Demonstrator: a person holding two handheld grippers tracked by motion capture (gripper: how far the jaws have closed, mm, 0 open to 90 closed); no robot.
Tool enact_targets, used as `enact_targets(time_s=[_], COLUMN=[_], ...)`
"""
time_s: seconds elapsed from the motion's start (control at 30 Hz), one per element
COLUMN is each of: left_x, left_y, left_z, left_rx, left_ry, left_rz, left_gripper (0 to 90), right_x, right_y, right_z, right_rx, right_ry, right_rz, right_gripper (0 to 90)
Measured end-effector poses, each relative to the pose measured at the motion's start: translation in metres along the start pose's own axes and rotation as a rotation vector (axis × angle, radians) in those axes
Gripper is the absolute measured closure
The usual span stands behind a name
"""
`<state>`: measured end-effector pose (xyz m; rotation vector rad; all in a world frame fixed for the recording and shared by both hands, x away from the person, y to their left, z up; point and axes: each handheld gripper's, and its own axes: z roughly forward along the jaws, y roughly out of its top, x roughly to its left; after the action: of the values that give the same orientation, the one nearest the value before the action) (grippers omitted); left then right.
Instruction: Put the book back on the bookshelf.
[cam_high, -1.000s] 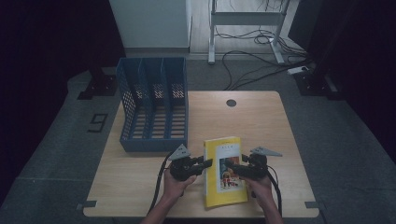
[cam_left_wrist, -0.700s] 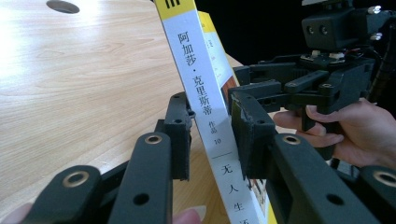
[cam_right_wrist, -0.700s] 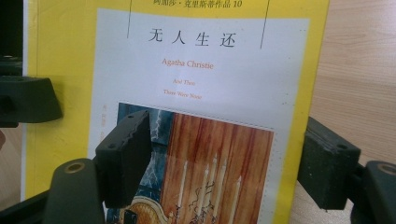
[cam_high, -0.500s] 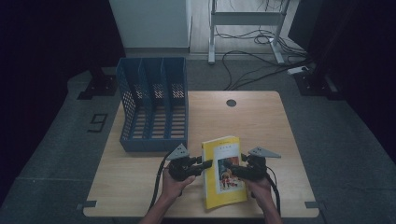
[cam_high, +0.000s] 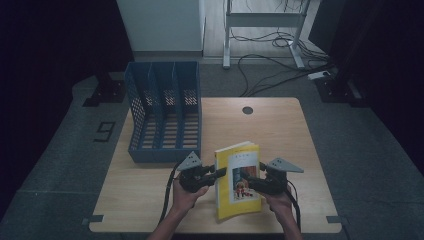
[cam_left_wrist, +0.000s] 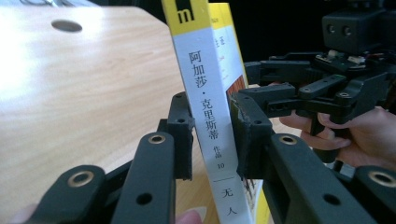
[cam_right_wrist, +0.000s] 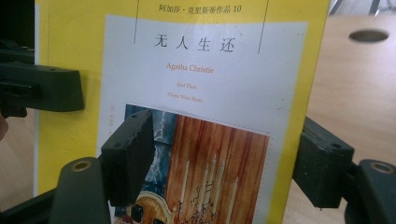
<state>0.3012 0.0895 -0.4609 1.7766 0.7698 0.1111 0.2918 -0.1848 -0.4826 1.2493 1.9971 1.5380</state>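
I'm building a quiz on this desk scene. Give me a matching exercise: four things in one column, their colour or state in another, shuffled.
1. book
2. file rack
3. left gripper
4. table

a. blue, three compartments
b. light wood, round hole near the far edge
c. yellow cover, raised off the table at a tilt
d. jaws clamped across the spine

Pairs: 1-c, 2-a, 3-d, 4-b

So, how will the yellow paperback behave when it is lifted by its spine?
The yellow paperback looks thin, so probably light. Its soft cover may flex and sag away from the left gripper, which pinches only the spine. The glossy cover might slip.
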Motion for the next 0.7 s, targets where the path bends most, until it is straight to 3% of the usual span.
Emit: enact_targets(time_s=[0.1,0.23,0.37,0.43,0.57,0.7], left_x=[-0.002,-0.007,-0.006,-0.006,-0.004,-0.005], left_y=[0.003,0.006,0.004,0.002,-0.001,-0.002], left_z=[-0.001,-0.004,-0.005,-0.004,-0.006,-0.008], left_rx=[-0.006,-0.021,-0.023,-0.021,-0.031,-0.039], left_ry=[0.003,0.01,0.004,0.0,-0.013,-0.025], left_rz=[0.014,0.04,0.039,0.039,0.04,0.051], left_gripper=[72.5,72.8,73.6,74.6,74.5,74.7], right_x=[0.003,0.01,0.011,0.008,-0.005,-0.005], right_y=[0.003,0.01,0.012,0.01,0.005,0.004], right_z=[-0.004,-0.018,-0.021,-0.019,-0.012,-0.01], right_rx=[-0.023,-0.105,-0.11,-0.091,-0.051,-0.047], right_ry=[-0.003,0.027,0.01,0.005,-0.006,0.002], right_rz=[-0.011,-0.052,-0.089,-0.084,-0.011,0.001], right_gripper=[29.1,31.9,32.6,32.0,26.2,22.0])
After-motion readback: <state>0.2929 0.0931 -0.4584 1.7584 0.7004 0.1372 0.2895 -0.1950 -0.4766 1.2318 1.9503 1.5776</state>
